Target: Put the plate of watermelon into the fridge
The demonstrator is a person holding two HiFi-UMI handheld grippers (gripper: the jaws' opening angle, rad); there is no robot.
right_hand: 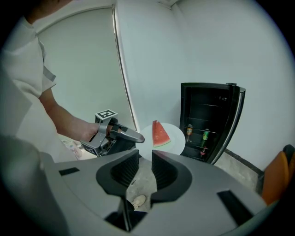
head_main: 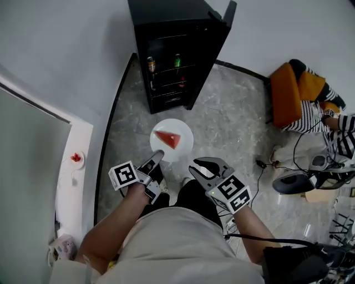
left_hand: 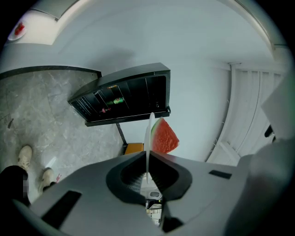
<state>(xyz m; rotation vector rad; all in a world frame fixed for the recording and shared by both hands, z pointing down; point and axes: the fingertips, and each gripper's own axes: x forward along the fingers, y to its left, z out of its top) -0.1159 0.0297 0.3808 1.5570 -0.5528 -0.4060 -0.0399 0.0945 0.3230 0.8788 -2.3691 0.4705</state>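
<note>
Nearest: left tool (head_main: 157, 156), pressed together on the near rim of the plate (head_main: 183, 132). In the left gripper view the tool (left_hand: 147, 171) pinches the plate (left_hand: 148, 138) seen edge-on, a thin white line. Right tool (head_main: 203, 165) is just beside it and apart from the plate. Its jaws are spread with nothing between them; through the gap of this tool (right_hand: 145, 168) only floor and one shoe (right_hand: 138, 200) show.

One plate, one watermelon (head_main: 168, 138) wedge on it, red flesh, green rind. The plate is held in the air above the grey marbled floor (head_main: 233, 122), short of the fridge (head_main: 177, 33).

One black fridge, door (head_main: 228, 14) swung open. Three drinks on its shelves: orange can (head_main: 151, 64), green one (head_main: 177, 60), red one (head_main: 182, 83). Labels too small to read. Lower shelves are dark, contents not made out.

Two marker cubes, one per tool (head_main: 123, 175) (head_main: 236, 193): black-and-white square patterns, no letters.

No readable writing anywhere.

At right, a seated person in stripes (head_main: 333, 133) on an orange chair (head_main: 285, 94), cut off by the frame edge. On the white ledge at left, one small dish with something red (head_main: 76, 159), not identifiable.
</note>
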